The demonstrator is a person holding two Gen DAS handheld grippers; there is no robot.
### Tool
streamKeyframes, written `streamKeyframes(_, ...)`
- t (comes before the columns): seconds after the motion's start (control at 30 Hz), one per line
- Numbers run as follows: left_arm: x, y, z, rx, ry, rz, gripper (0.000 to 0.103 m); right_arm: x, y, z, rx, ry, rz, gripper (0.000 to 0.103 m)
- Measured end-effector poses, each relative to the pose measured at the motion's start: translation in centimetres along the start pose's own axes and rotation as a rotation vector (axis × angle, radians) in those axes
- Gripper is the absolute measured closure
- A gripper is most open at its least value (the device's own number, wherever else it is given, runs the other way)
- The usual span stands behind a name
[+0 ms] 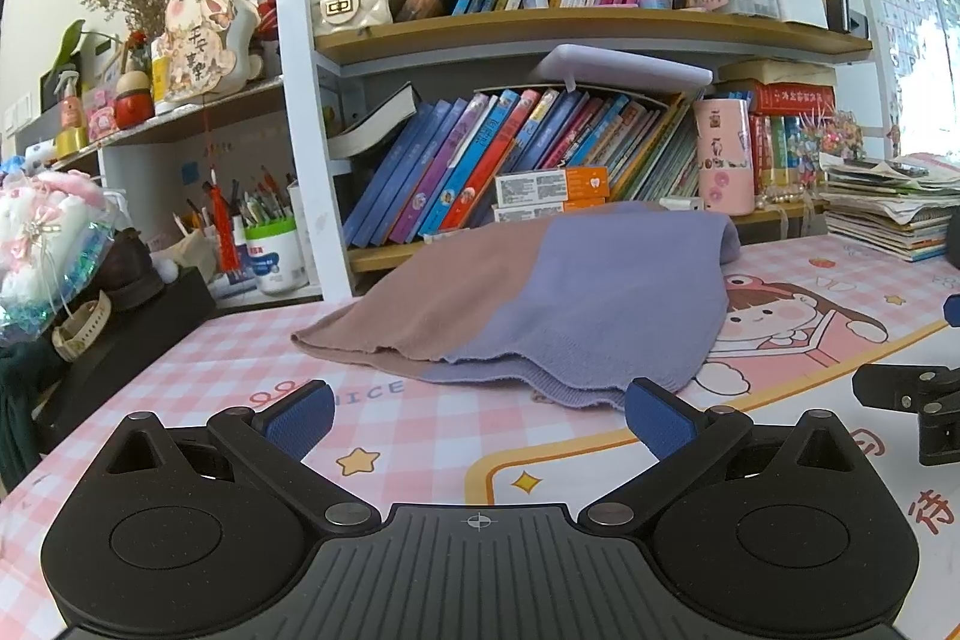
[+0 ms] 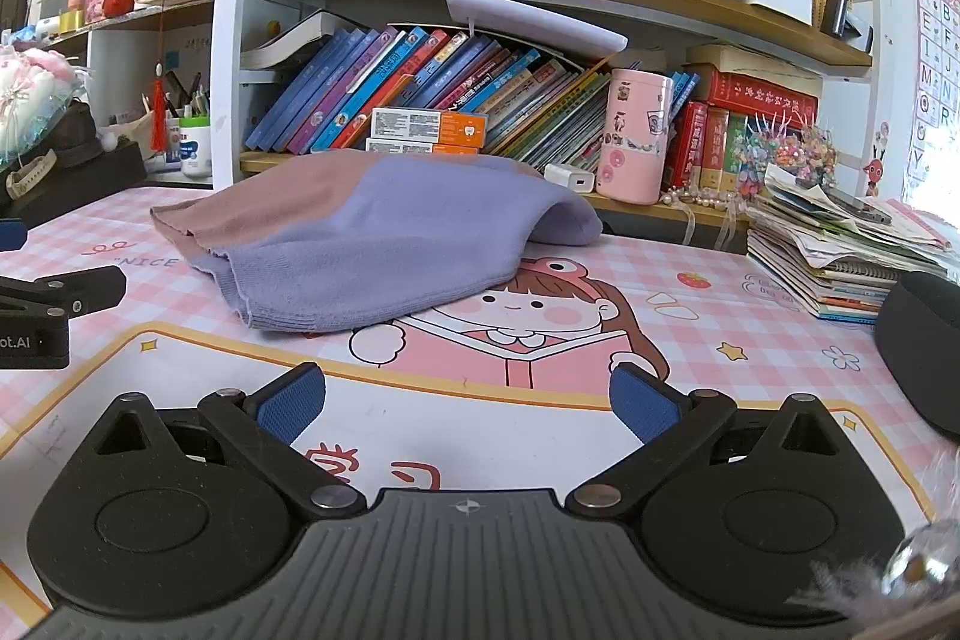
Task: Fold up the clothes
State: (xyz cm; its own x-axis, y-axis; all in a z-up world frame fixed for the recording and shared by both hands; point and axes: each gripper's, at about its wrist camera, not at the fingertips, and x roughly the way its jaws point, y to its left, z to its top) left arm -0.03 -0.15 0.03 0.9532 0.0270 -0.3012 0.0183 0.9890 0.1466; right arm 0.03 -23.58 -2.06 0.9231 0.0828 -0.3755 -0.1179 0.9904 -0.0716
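A knit garment (image 1: 540, 298), half dusty pink and half lavender, lies folded in a low heap on the pink checked desk mat (image 1: 198, 388), its hem toward me. It also shows in the right wrist view (image 2: 372, 244). My left gripper (image 1: 478, 421) is open and empty, low over the mat just short of the hem. My right gripper (image 2: 468, 403) is open and empty, over the mat's cartoon girl print, nearer than the garment's lavender corner. The right gripper's body (image 1: 912, 394) shows at the right edge of the left wrist view.
A bookshelf (image 1: 540, 34) packed with books stands behind the garment. A pink cylinder (image 2: 636, 136) and a white charger (image 2: 570, 178) sit on its lowest shelf. A stack of booklets (image 2: 840, 256) lies at right, a black round object (image 2: 924, 340) beside it. A black box with clutter (image 1: 120, 316) stands at left.
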Motion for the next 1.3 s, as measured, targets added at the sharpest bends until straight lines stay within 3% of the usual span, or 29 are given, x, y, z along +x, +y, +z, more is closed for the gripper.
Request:
streamKeyframes(0.87, 0.0, 0.0, 0.0, 0.000, 0.001, -0.009, 0.000, -0.2, -0.2, 0.0, 0.014, -0.002, 0.001, 0.001)
streamKeyframes(1.3, -1.1, -0.5, 0.0, 0.029, -0.062, -0.034, 0.000, -0.5, -0.6, 0.0, 0.038, -0.020, 0.037, 0.000)
